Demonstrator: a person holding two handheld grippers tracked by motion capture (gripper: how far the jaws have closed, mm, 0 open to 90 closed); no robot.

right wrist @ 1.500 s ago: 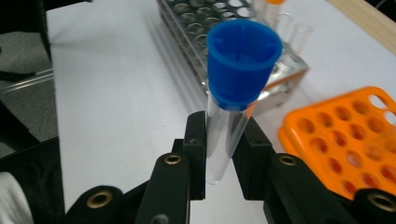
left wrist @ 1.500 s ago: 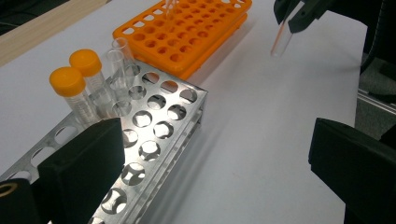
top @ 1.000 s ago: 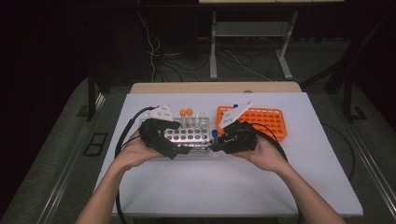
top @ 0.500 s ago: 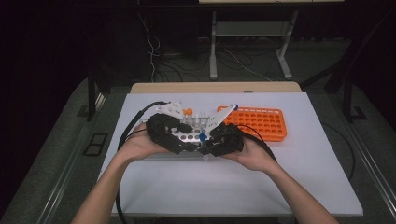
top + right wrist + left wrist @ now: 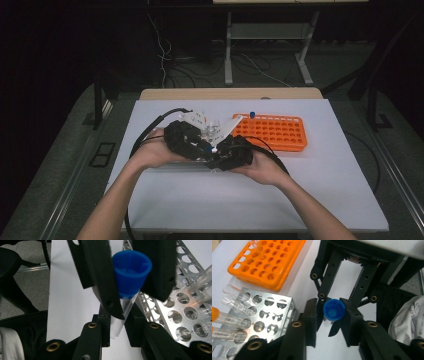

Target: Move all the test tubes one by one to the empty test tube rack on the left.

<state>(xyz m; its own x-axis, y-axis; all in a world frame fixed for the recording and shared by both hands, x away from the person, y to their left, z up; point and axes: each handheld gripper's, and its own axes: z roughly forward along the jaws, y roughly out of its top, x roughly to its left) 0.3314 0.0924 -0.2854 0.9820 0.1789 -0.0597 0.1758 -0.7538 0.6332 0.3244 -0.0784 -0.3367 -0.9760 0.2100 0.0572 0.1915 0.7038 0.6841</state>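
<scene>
Two grippers meet over the white table (image 5: 300, 200), and we see them press in on one small tube. The room behind is dark: only table legs and loose cables show on the floor. The orange rack (image 5: 272, 132) lies right of centre with one blue-capped tube standing at its far edge. Our hands and the grippers cover most of the metal rack (image 5: 262, 315), so we cannot make out how many tubes it holds. The right gripper (image 5: 117, 322) is clenched on the clear tube (image 5: 121, 315) low down. The left gripper (image 5: 329, 322) has just been closing and now grasps its blue cap (image 5: 334, 310), held above bare table just beside the metal rack.
</scene>
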